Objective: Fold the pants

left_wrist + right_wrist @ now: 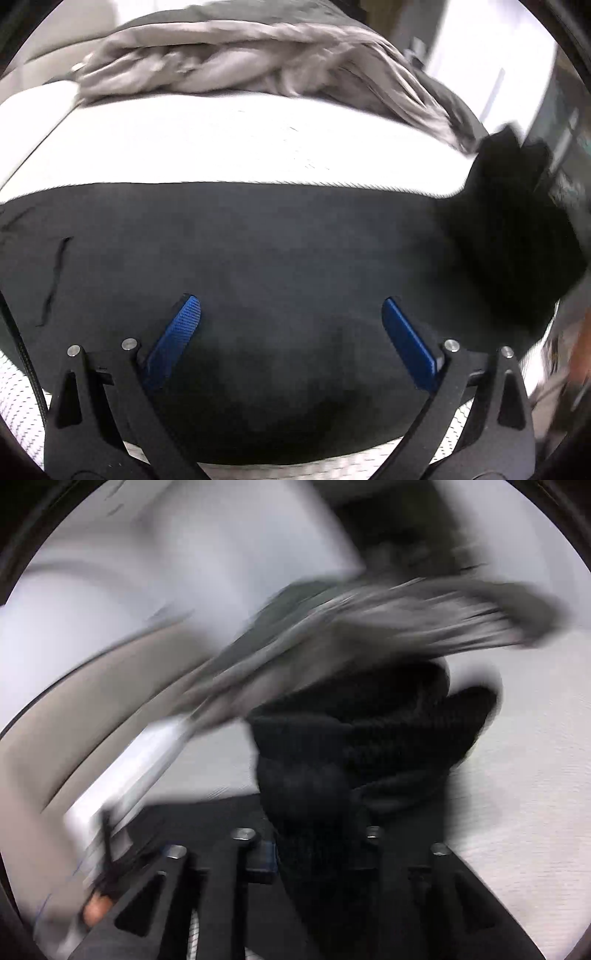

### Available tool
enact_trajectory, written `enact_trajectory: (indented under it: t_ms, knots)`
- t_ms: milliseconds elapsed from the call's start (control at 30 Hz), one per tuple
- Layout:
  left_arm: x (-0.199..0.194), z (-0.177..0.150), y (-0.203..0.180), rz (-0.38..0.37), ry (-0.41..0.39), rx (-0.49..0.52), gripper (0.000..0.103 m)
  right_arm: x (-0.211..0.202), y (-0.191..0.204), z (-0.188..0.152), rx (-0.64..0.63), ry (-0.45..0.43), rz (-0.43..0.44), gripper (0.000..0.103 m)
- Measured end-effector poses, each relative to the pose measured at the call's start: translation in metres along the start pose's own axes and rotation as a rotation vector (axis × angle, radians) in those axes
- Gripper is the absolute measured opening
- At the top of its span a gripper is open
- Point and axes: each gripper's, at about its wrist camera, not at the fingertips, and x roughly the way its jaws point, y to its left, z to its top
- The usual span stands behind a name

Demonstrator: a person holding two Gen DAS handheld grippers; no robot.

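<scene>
Hovering over the black pants (pixel 258 258), the left hand-held gripper (pixel 291 306) has its blue fingers (pixel 173 339) spread wide, nothing between them. Pants lie flat across the white counter (pixel 221 147); a crumpled grey garment (pixel 229 62) sits beyond. At right, the right hand-held gripper (pixel 314 843) clamps a bunched black end of the pants (view heavily blurred), lifted off the counter.

No readable text, labels, brands or numbers in either wrist view (right view heavily motion-blurred; faint marks at its far left edge are too smeared to make out).
</scene>
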Motion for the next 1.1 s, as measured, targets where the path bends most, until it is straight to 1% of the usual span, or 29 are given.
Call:
enact_trajectory:
  t_ms: [33, 67, 100, 133, 167, 233, 267, 300, 333, 367, 400, 433, 467, 500, 533, 567, 633, 700, 733, 800, 833, 900, 933, 1033, 1100]
  knots:
    - [-0.004, 0.002, 0.012, 0.007, -0.009, -0.03, 0.098, 0.015, 0.015, -0.005, -0.033, 0.055, 0.083, 0.073]
    - [-0.008, 0.002, 0.02, 0.007, -0.014, -0.05, 0.097, 0.036, 0.039, -0.015, -0.103, 0.143, 0.17, 0.076]
    - [-0.009, 0.003, 0.029, 0.002, -0.016, -0.073, 0.097, 0.05, 0.054, -0.024, -0.168, 0.203, 0.169, 0.076]
    - [-0.013, 0.003, 0.037, -0.016, -0.018, -0.101, 0.095, 0.054, 0.064, -0.031, -0.214, 0.234, 0.145, 0.076]
    - [-0.016, 0.003, 0.044, -0.037, -0.015, -0.126, 0.094, 0.057, 0.067, -0.033, -0.242, 0.245, 0.125, 0.076]
    - [-0.01, 0.008, 0.049, -0.087, -0.007, -0.145, 0.082, 0.049, 0.057, -0.031, -0.222, 0.226, 0.106, 0.076]
    - [-0.008, 0.008, 0.047, -0.135, 0.006, -0.142, 0.079, 0.041, 0.043, -0.026, -0.178, 0.192, 0.082, 0.076]
    - [-0.003, 0.009, 0.042, -0.177, 0.02, -0.134, 0.071, 0.029, 0.03, -0.023, -0.156, 0.178, 0.056, 0.076]
    - [0.0, 0.009, 0.037, -0.214, 0.039, -0.123, 0.066, 0.028, 0.014, -0.02, -0.136, 0.171, -0.013, 0.076]
    - [0.004, 0.007, 0.03, -0.26, 0.063, -0.109, 0.063, 0.028, -0.002, -0.022, -0.128, 0.182, -0.129, 0.076]
    - [0.011, 0.005, 0.022, -0.317, 0.096, -0.097, 0.059, 0.031, -0.015, -0.027, -0.137, 0.205, -0.217, 0.076]
    - [0.02, 0.004, 0.013, -0.365, 0.14, -0.088, 0.059, 0.03, -0.024, -0.033, -0.143, 0.225, -0.267, 0.076]
    - [0.03, 0.002, 0.004, -0.399, 0.183, -0.082, 0.059, 0.036, -0.031, -0.043, -0.147, 0.263, -0.329, 0.076]
    - [0.036, -0.001, -0.001, -0.416, 0.209, -0.08, 0.059, 0.042, -0.043, -0.049, -0.143, 0.306, -0.374, 0.076]
    - [0.045, -0.003, -0.007, -0.437, 0.243, -0.079, 0.059, 0.049, -0.052, -0.052, -0.128, 0.338, -0.389, 0.076]
    - [0.053, -0.004, -0.012, -0.447, 0.268, -0.077, 0.059, 0.054, -0.062, -0.057, -0.112, 0.366, -0.383, 0.076]
    - [0.062, -0.002, -0.018, -0.448, 0.268, -0.075, 0.059, 0.05, -0.07, -0.062, -0.103, 0.355, -0.365, 0.076]
    - [0.072, 0.002, -0.019, -0.475, 0.282, -0.101, 0.059, 0.048, -0.067, -0.062, -0.117, 0.352, -0.36, 0.076]
    - [0.078, 0.004, -0.018, -0.498, 0.292, -0.136, 0.049, 0.047, -0.067, -0.062, -0.121, 0.348, -0.357, 0.076]
    - [0.09, 0.007, -0.018, -0.518, 0.306, -0.19, 0.024, 0.041, -0.071, -0.064, -0.114, 0.347, -0.353, 0.077]
    - [0.094, 0.006, -0.016, -0.523, 0.301, -0.227, 0.018, 0.04, -0.071, -0.062, -0.11, 0.342, -0.346, 0.077]
    - [0.095, 0.004, -0.018, -0.514, 0.277, -0.261, 0.012, 0.041, -0.074, -0.068, -0.106, 0.342, -0.338, 0.077]
    - [0.089, 0.006, -0.02, -0.503, 0.25, -0.248, 0.01, 0.041, -0.074, -0.07, -0.105, 0.339, -0.337, 0.077]
    - [0.062, 0.014, -0.025, -0.448, 0.158, -0.18, 0.008, 0.041, -0.073, -0.067, -0.09, 0.329, -0.328, 0.077]
    - [0.039, 0.022, -0.014, -0.41, 0.102, -0.165, 0.007, 0.049, -0.064, -0.061, -0.083, 0.318, -0.322, 0.077]
